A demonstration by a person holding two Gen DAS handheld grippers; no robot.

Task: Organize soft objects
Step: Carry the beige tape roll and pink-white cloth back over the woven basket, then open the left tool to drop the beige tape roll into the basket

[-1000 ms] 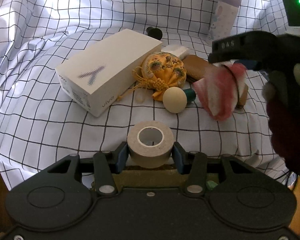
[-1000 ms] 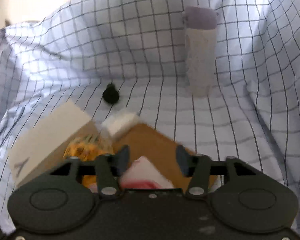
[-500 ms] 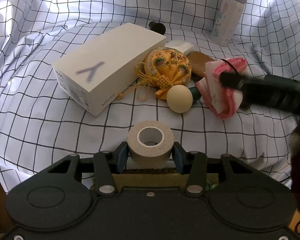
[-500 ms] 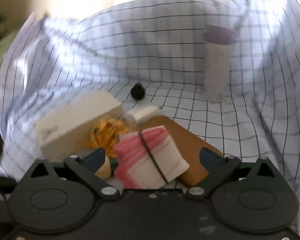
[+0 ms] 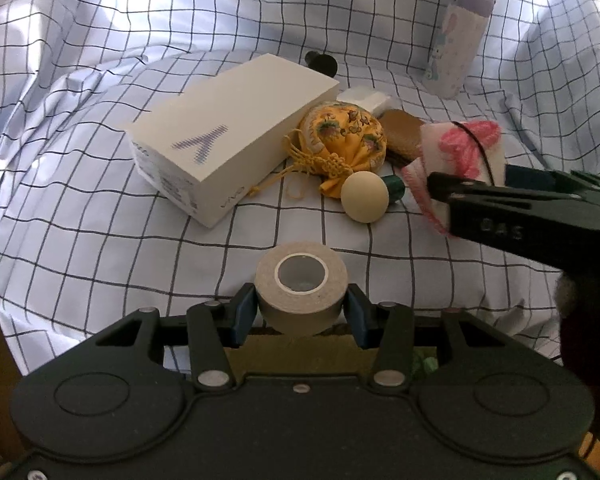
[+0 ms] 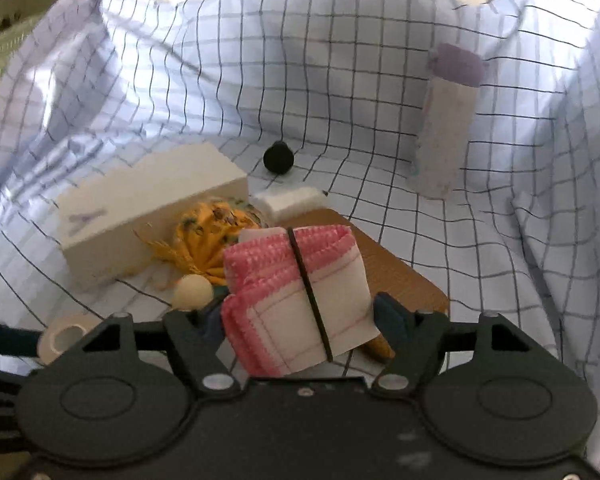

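Left claw (image 5: pixel 301 314): lower centre of the left wrist view, clamped on a beige tape roll (image 5: pixel 301 286), one blue pad on each side, the roll's open core facing up toward the camera.

Right claw (image 6: pixel 300 316): lower centre of the right wrist view, fingers pressed against both sides of a folded pink-and-white cloth (image 6: pixel 300 300). The cloth is bound by a thin black band and sits tilted between the pads. In the left wrist view the same cloth (image 5: pixel 460 152) shows at centre right, just beyond the right claw's black body.

Checked sheet (image 5: pixel 100 240): white with a dark grid, rumpled, covering the surface and rising behind it.

White box (image 5: pixel 228 136): centre left in the left wrist view, lying flat, a purple mark on its top face.

Yellow embroidered pouch (image 5: pixel 344 140): just right of the box and touching it, with knotted gold cord trailing to the sheet.

Cream ball (image 5: pixel 365 197): just in front of the pouch, beside a small green piece (image 5: pixel 396 187).

Brown flat item (image 6: pixel 400 272): behind the cloth, partly hidden.

Small white block (image 6: pixel 292 202): behind the pouch.

Black knob (image 6: pixel 278 158): upper centre, apart from the group.

Pale bottle with lilac cap (image 6: pixel 448 120): upper right, standing tilted, well apart from the rest.
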